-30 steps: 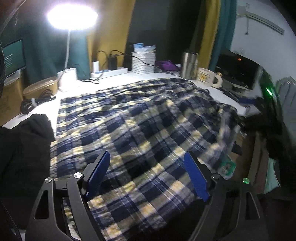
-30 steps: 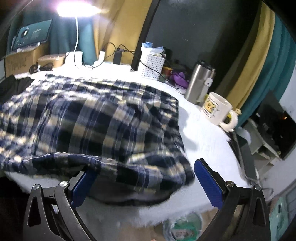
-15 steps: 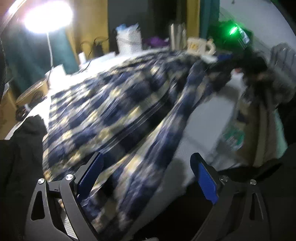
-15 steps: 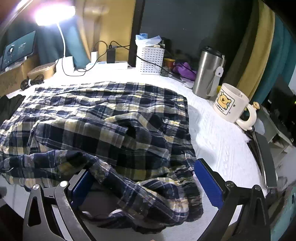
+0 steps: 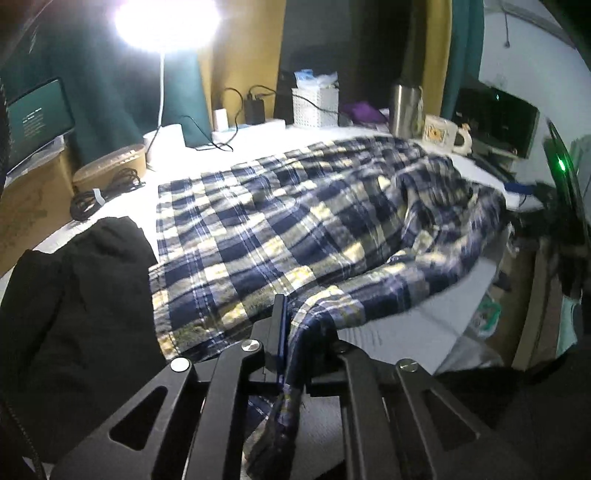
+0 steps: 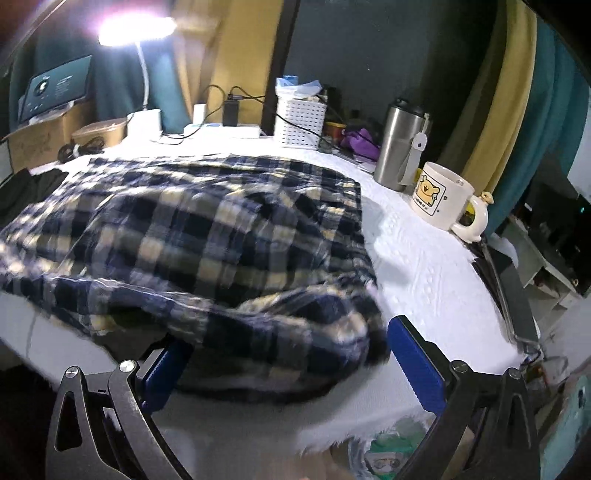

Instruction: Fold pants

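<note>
white tablecloth (image 6: 424, 266), lit lamp (image 5: 166, 18), teal curtain (image 5: 110, 74)

Plaid pants (image 5: 280, 221) in navy, cream and pale yellow checks, thin wrinkled fabric. Spread wide across the white-covered table (image 6: 424, 266), far part lying fairly flat, near part rumpled and bunched. Near edge lifted off the surface, one strip drawn tight toward the lower left-wrist view and hanging down there. In the right-wrist view (image 6: 207, 236), a thick folded bulge at the near corner, blurred, edge raised.
</note>
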The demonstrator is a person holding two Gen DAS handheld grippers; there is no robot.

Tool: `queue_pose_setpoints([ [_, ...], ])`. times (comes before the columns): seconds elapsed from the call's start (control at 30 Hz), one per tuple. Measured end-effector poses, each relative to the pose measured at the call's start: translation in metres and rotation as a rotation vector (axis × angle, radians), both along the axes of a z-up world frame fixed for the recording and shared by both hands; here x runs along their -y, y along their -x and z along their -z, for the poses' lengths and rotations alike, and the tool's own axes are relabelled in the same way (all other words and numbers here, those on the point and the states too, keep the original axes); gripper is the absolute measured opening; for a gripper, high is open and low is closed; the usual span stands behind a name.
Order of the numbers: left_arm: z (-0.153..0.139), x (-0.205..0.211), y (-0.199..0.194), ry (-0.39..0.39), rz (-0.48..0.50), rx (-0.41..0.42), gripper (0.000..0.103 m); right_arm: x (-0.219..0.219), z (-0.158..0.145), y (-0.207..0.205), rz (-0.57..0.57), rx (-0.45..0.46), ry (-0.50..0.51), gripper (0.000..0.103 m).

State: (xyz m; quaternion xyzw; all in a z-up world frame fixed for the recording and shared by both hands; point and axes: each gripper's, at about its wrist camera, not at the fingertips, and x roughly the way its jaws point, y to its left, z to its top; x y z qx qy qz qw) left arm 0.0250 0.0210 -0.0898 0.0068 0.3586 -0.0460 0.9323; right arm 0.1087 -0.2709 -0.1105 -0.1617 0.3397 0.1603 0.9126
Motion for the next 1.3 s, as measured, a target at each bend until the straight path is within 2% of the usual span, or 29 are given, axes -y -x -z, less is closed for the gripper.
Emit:
queue_pose_setpoints([
  [0.17,-0.012,-0.003,-0.008,0.026,-0.010,0.022,0.006,-0.024,-0.004,0.040,-0.125,0.078,0.024,0.102],
  [0.27,-0.018,-0.004,-0.012,0.032,-0.012,0.032,0.006,-0.032,-0.007,0.050,-0.178,0.074,-0.005,0.102],
  [0.37,-0.025,-0.006,-0.015,0.032,-0.015,0.044,0.006,-0.046,-0.004,0.053,-0.214,0.078,0.024,0.102],
  [0.5,-0.034,-0.008,-0.012,0.034,-0.016,0.060,0.006,-0.060,0.005,0.048,-0.225,0.103,0.089,0.102],
  [0.57,-0.036,-0.009,-0.010,0.040,-0.020,0.066,0.006,-0.061,0.012,0.038,-0.194,0.129,0.132,0.102],
  [0.7,-0.036,-0.006,-0.007,0.023,-0.008,0.071,0.006,-0.046,0.023,0.011,-0.112,0.117,0.165,0.102],
  [0.8,-0.031,-0.007,-0.008,0.017,-0.011,0.054,0.006,-0.023,0.025,-0.010,-0.079,0.048,0.088,0.100],
  [0.83,-0.030,-0.007,-0.007,0.020,-0.005,0.052,0.006,-0.015,0.025,-0.014,-0.061,0.031,0.065,0.095],
  [0.9,-0.032,-0.004,-0.004,0.020,0.011,0.065,0.006,-0.004,0.024,-0.018,-0.028,0.025,0.053,0.064],
  [0.93,-0.033,-0.002,-0.002,0.016,0.021,0.073,0.006,0.000,0.024,-0.020,-0.012,0.017,0.043,0.054],
  [0.97,-0.035,0.000,0.000,0.012,0.027,0.079,0.006,0.007,0.023,-0.022,0.013,0.001,0.025,0.035],
  [1.03,-0.038,0.004,0.002,0.009,0.044,0.088,0.006,0.017,0.019,-0.022,0.032,-0.012,-0.007,0.027],
  [1.1,-0.042,0.009,0.004,0.004,0.057,0.095,0.006,0.023,0.012,-0.019,0.052,0.003,-0.022,0.015],
  [1.3,-0.069,0.027,0.018,-0.013,0.122,0.153,0.006,0.045,-0.018,-0.006,0.116,0.065,-0.050,0.013],
])
